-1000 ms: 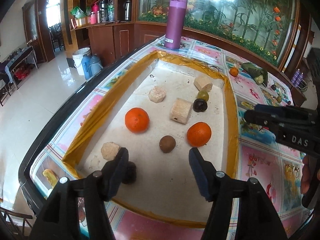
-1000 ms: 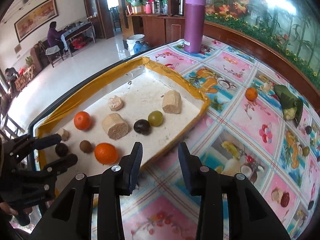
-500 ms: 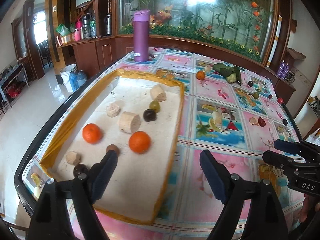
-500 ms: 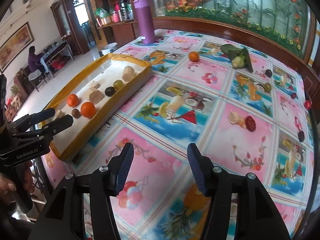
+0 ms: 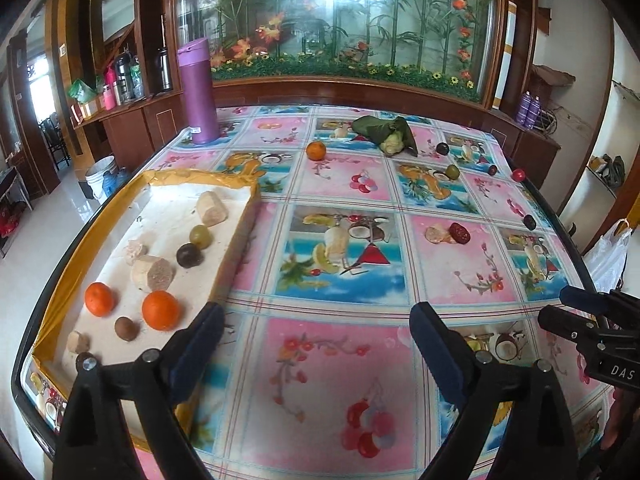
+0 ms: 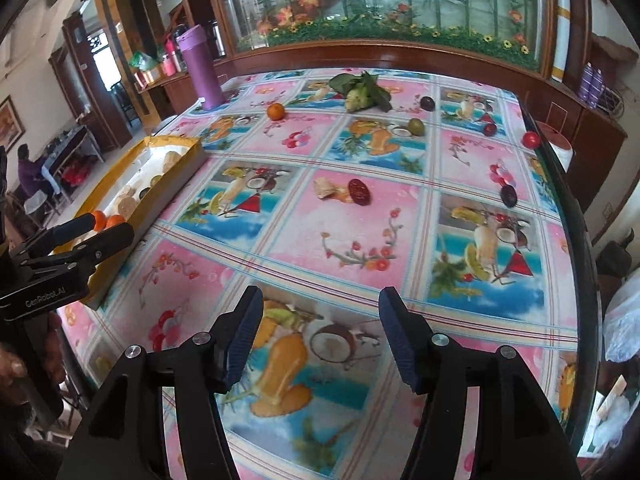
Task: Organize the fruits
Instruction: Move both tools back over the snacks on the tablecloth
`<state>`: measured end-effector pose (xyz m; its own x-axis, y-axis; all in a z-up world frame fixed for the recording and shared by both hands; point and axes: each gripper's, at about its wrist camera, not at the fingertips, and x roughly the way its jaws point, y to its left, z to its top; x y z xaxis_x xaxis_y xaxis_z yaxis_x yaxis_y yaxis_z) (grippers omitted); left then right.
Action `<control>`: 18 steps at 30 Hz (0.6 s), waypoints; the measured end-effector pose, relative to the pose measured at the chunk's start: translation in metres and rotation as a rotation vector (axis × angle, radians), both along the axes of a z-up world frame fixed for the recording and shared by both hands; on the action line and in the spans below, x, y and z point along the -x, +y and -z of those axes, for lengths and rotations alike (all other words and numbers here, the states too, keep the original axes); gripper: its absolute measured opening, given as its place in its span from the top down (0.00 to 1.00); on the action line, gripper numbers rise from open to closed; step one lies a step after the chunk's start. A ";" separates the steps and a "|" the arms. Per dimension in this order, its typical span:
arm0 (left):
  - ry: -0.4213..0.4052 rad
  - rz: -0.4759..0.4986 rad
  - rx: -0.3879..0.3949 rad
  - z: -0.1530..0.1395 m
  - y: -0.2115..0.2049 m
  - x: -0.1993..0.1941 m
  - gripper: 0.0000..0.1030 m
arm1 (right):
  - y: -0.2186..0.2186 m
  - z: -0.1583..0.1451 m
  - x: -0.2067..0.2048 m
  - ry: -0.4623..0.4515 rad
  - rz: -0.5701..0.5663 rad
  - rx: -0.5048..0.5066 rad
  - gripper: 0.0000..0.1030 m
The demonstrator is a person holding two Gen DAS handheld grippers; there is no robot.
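Left gripper (image 5: 316, 332): jaws wide, just been opening, nothing between; now over the table (image 5: 340, 380) instead of the tray (image 5: 236, 256).
Right gripper (image 6: 320, 328): jaws half-wide, opening, empty.
Fruits: 2 oranges (image 5: 160, 310) in tray, left of left jaws; 1 mandarin (image 5: 316, 150) far ahead.

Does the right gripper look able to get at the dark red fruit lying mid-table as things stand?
Probably yes. The right gripper is open and empty, and only bare tablecloth lies between it and the dark red fruit. A pale piece sits just beside that fruit.
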<state>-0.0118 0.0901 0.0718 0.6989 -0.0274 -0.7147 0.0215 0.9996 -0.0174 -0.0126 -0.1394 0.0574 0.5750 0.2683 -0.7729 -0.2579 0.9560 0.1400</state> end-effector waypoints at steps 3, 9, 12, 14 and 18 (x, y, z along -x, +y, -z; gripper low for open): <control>0.006 0.011 -0.006 0.001 -0.012 -0.004 0.08 | -0.017 0.003 -0.001 0.005 0.027 -0.011 0.41; 0.029 0.022 -0.023 0.007 -0.031 -0.015 0.07 | -0.044 0.009 -0.009 0.018 0.061 -0.020 0.41; 0.052 0.026 -0.028 0.013 -0.037 -0.022 0.07 | -0.057 0.012 -0.019 0.019 0.081 -0.024 0.41; 0.064 0.031 -0.036 0.015 -0.042 -0.028 0.07 | -0.067 0.012 -0.027 0.014 0.095 -0.032 0.41; 0.089 0.035 -0.047 0.021 -0.050 -0.041 0.07 | -0.086 0.010 -0.051 -0.005 0.121 -0.023 0.41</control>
<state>0.0293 0.0404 0.0511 0.6316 -0.0158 -0.7751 0.0567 0.9981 0.0259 0.0384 -0.2259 0.0472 0.6081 0.2148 -0.7643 -0.1421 0.9766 0.1615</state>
